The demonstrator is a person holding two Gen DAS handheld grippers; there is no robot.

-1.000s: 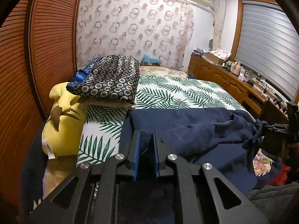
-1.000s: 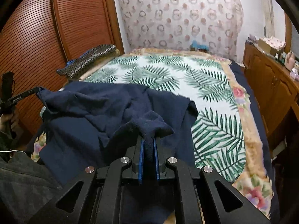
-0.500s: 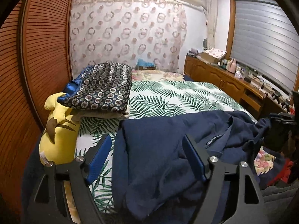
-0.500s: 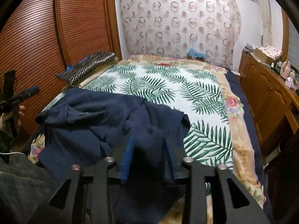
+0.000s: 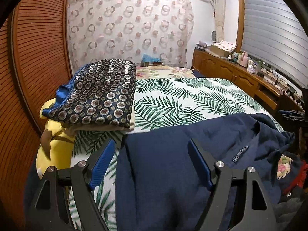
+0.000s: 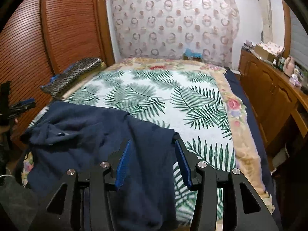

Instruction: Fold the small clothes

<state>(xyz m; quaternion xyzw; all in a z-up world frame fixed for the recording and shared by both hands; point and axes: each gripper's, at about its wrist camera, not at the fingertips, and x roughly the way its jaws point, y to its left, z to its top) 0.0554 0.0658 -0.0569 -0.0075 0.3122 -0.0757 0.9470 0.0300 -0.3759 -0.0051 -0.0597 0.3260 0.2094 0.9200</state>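
Observation:
A dark navy garment [image 5: 173, 154] lies rumpled on the near end of the leaf-print bed cover [image 5: 182, 100], its collar and label toward the right. My left gripper [image 5: 152, 150] is open, its blue pads spread wide over the garment's left edge, holding nothing. In the right wrist view the same garment [image 6: 92, 127] lies at lower left. My right gripper [image 6: 152, 150] is open above the garment's right edge, empty. The left gripper also shows at the far left of that view [image 6: 23, 105].
A folded dotted dark cloth [image 5: 102, 92] rests on a yellow plush pillow [image 5: 53, 150] at the bed's left. A slatted wooden wardrobe [image 5: 38, 61] stands left. A wooden cabinet [image 6: 273, 96] with small items runs along the right. A patterned curtain [image 6: 173, 23] hangs behind.
Both grippers were shut on the navy garment a second ago. They have opened and let it go, and the garment now lies on the bed.

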